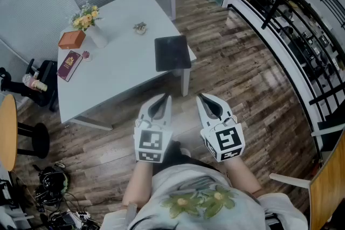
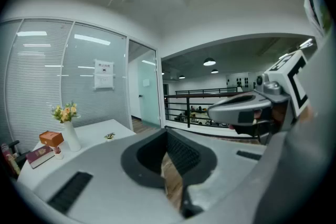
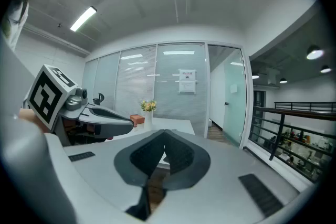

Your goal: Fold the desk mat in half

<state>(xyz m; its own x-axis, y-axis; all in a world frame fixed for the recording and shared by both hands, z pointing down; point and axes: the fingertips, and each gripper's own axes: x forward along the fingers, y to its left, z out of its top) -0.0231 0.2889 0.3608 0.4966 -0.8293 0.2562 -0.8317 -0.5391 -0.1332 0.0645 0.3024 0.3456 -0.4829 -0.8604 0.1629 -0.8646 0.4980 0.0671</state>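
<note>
The dark desk mat [image 1: 172, 53] lies flat as a near-square on the corner of the white table [image 1: 124, 67] closest to me, its front edge at the table's edge. Both grippers hang over the wooden floor, short of the table and apart from the mat. My left gripper [image 1: 164, 97] is shut with nothing in it, and my right gripper [image 1: 200, 96] beside it is shut and empty too. In the left gripper view the closed jaws [image 2: 167, 131] point past the table, with the right gripper [image 2: 247, 107] alongside. The right gripper view shows its shut jaws [image 3: 165, 134] and the table [image 3: 176, 124] beyond.
On the table's far side stand a vase of flowers [image 1: 89, 21], an orange box [image 1: 71, 39], a maroon book [image 1: 69, 65] and a small ornament [image 1: 140, 27]. A black railing [image 1: 291, 24] runs along the right. A stool [image 1: 32, 140] and cables [image 1: 54, 196] sit at the left.
</note>
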